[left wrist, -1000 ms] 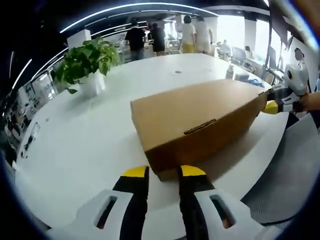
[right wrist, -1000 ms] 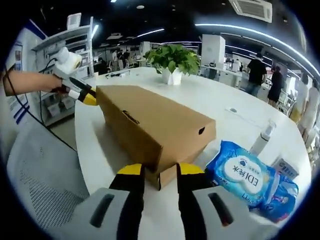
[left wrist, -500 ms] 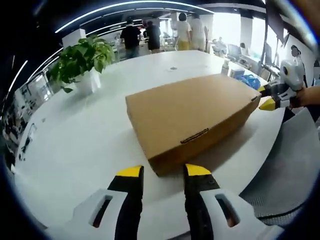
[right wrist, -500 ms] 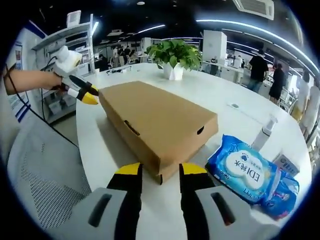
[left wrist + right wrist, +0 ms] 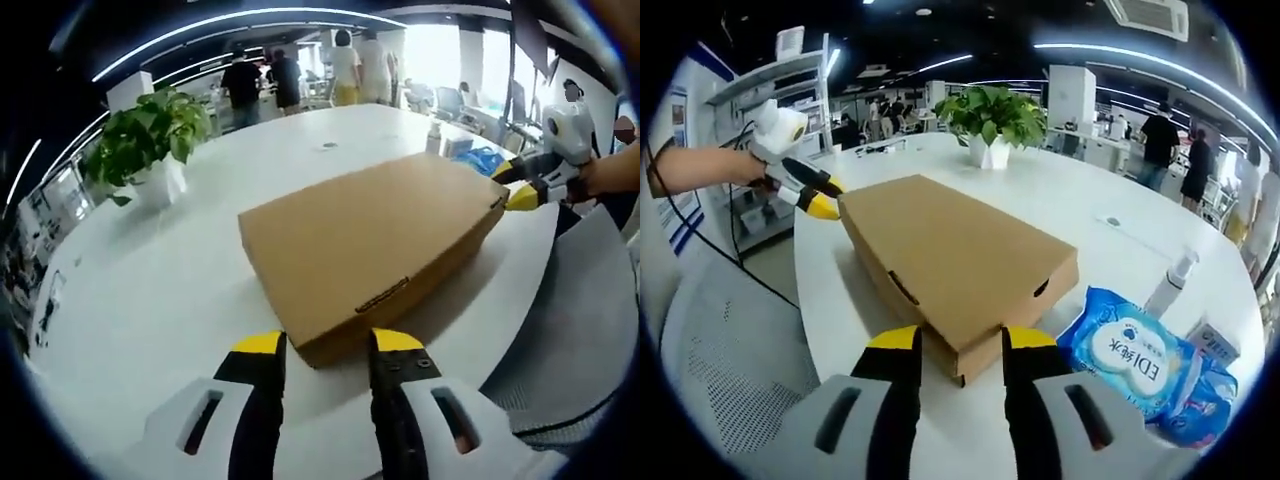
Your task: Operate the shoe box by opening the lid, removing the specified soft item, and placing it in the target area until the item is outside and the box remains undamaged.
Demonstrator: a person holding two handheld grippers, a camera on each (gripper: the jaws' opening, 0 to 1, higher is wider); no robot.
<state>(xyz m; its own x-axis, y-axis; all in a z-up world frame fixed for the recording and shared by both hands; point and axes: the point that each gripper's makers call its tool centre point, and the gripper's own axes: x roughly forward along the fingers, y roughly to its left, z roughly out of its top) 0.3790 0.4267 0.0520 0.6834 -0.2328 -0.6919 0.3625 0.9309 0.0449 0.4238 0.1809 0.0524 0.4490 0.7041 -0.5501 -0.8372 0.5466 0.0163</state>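
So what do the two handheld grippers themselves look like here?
Both match: the left gripper and right gripper have black jaws with yellow tips on white slotted bodies. A thin black cable hangs from the left one in the right gripper view.

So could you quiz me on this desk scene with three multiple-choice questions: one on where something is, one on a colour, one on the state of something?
1. Where is the blue wipes pack in the right gripper view?
A. On the box lid
B. On the table beside the box
C. Inside the box

2. What colour are the tips of the grippers?
A. Yellow
B. Red
C. Green

3. What state is the shoe box in?
A. Lid off
B. Crushed flat
C. Lid closed

Answers:
1 B, the pack lies on the white table next to the box.
2 A, the left gripper and right gripper both end in yellow tips.
3 C, the brown lid sits flat over the box.
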